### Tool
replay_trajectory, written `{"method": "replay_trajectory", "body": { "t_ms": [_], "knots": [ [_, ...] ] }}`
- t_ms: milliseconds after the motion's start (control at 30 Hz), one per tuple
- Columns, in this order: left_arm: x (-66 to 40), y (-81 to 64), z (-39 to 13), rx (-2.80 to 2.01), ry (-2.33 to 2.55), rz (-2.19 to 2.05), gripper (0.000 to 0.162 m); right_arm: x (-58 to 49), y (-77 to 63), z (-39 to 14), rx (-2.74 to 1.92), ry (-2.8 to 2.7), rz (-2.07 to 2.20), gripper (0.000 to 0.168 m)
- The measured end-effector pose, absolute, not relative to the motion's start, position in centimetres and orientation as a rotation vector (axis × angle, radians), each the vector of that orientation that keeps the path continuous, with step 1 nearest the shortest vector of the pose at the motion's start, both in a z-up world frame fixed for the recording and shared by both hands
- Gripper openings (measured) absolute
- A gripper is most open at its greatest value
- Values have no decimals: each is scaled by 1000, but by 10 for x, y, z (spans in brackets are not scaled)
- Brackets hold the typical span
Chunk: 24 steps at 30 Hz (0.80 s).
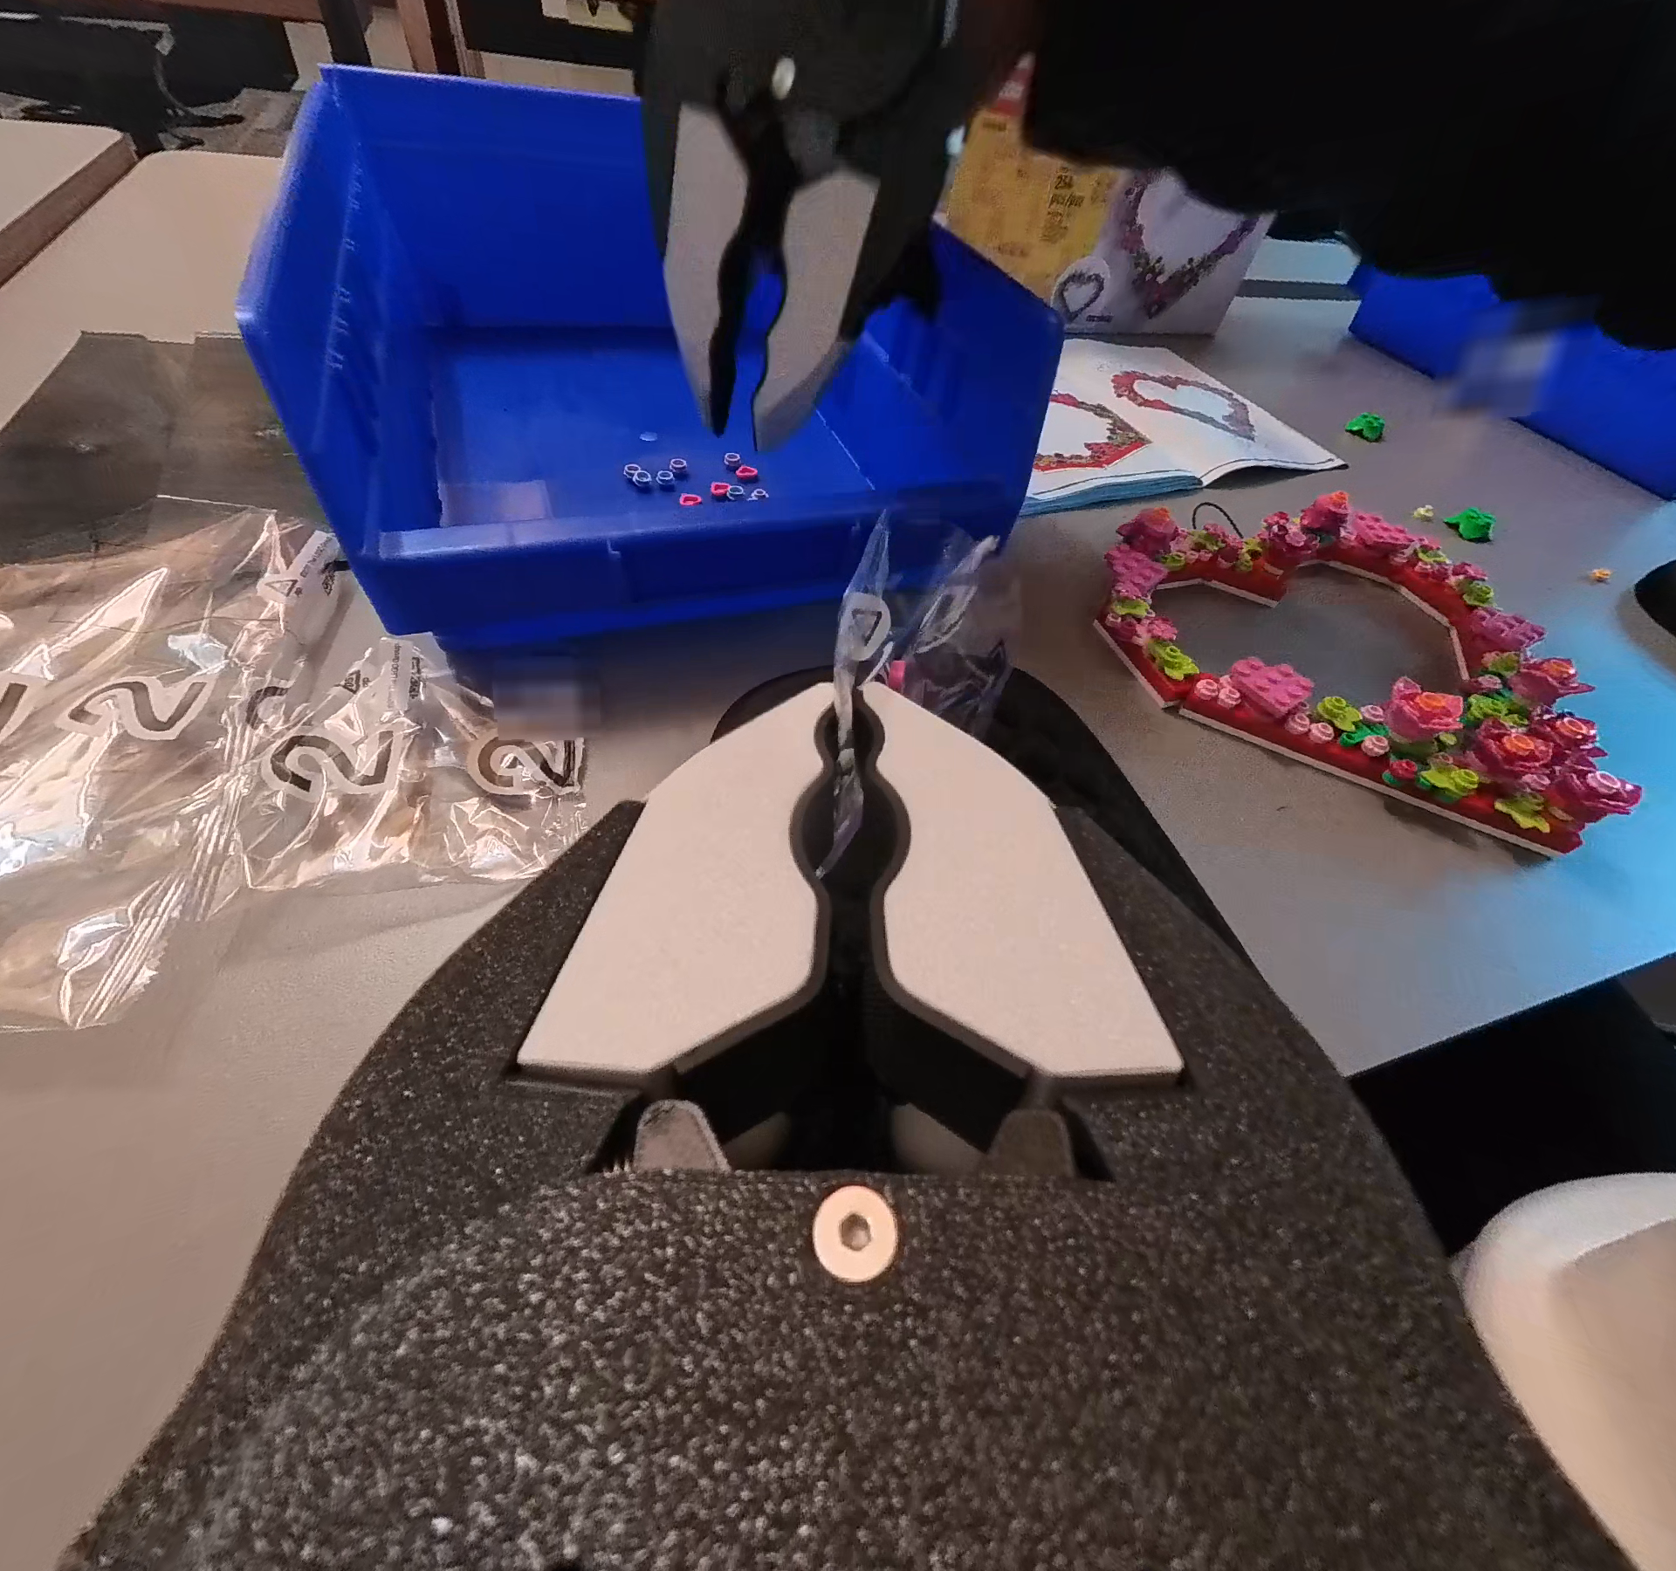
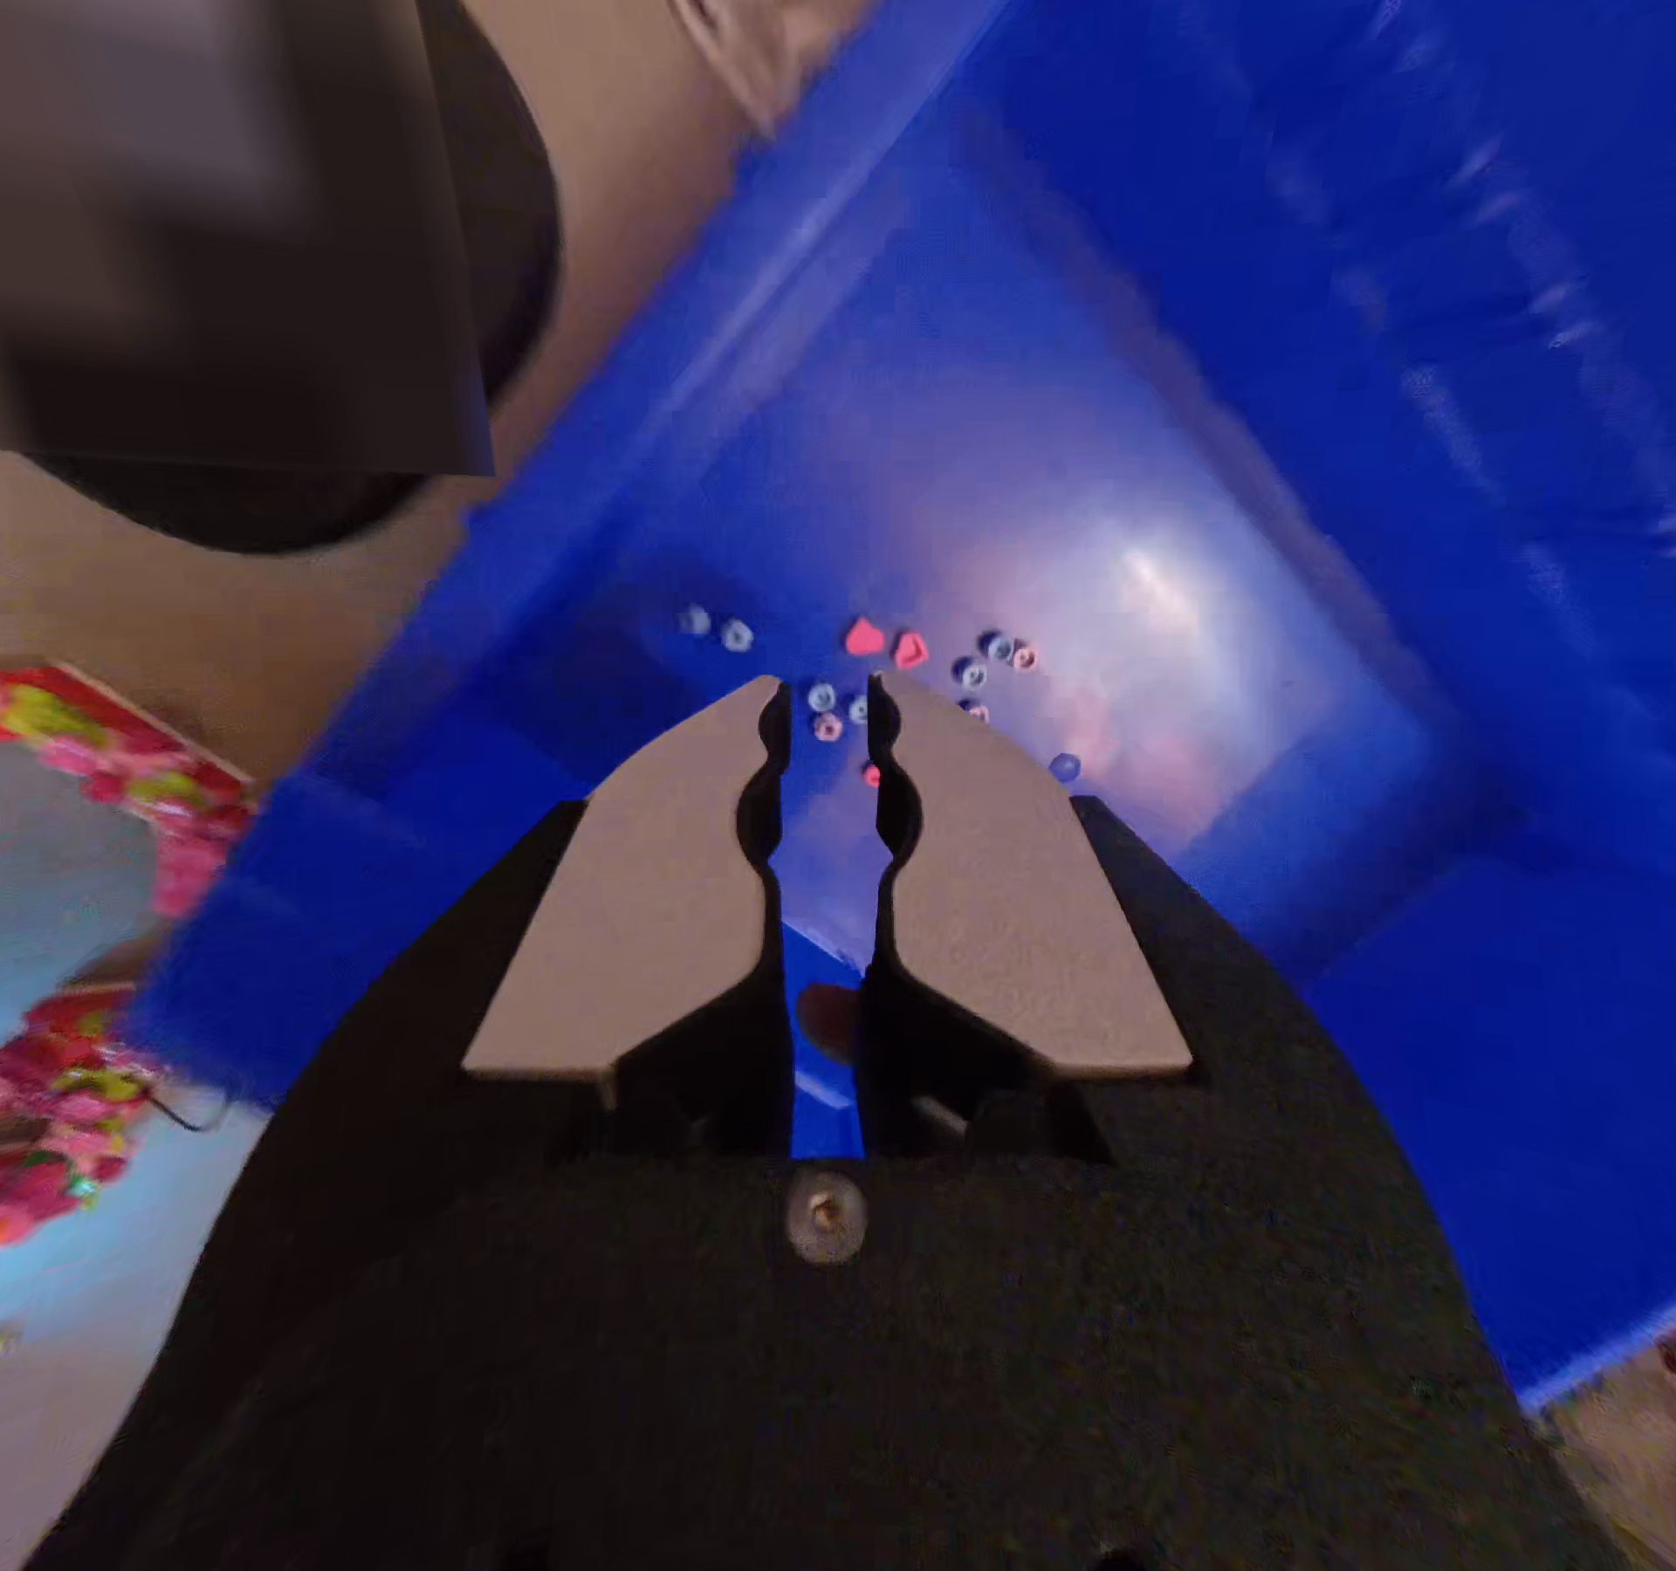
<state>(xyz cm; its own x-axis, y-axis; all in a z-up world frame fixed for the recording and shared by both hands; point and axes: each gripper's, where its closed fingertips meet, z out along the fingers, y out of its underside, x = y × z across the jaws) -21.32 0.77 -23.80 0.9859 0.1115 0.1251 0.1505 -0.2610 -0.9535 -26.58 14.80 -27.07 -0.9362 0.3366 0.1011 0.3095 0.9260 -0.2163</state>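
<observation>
My left gripper (image 1: 848,698) is shut on a small clear plastic bag (image 1: 907,612) that stands up from its tips, just in front of a blue bin (image 1: 381,276). Several tiny pink heart pieces and pale round studs (image 1: 698,480) lie on the bin floor. My right gripper (image 1: 739,430) hangs tips-down inside the bin, just above those pieces. In the right wrist view it (image 2: 825,693) is slightly open and empty, with the small pieces (image 2: 875,639) right beyond its tips and the bin's wall (image 2: 1360,213) behind.
Empty clear plastic bags (image 1: 227,729) lie left of the bin. A red heart-shaped brick frame with pink flowers (image 1: 1360,675) lies at the right, also in the right wrist view (image 2: 100,766). An open booklet (image 1: 1170,430), a box (image 1: 1134,258), loose green pieces (image 1: 1365,426) and a second blue bin (image 1: 1542,385) sit behind. Some 15 centimetres of space lies between my two pairs of fingers.
</observation>
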Motion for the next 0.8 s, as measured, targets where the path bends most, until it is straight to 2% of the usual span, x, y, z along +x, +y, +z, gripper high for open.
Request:
{"method": "replay_trajectory", "body": {
  "t_ms": [200,467,533,800],
  "knots": [
    [-213,7,-239,-1843,-188,-48,0,-276,154,-308,-474,-3019,207,13],
    [-213,7,-240,-1839,-190,-57,0,-279,153,-309,-456,-3026,184,10],
    [-213,7,-241,-1840,-189,-55,0,-281,154,-309,-439,-3028,179,0],
    [-212,6,-241,-1841,-189,-55,0,-284,156,-302,-409,-3021,153,0]
  ]
}}
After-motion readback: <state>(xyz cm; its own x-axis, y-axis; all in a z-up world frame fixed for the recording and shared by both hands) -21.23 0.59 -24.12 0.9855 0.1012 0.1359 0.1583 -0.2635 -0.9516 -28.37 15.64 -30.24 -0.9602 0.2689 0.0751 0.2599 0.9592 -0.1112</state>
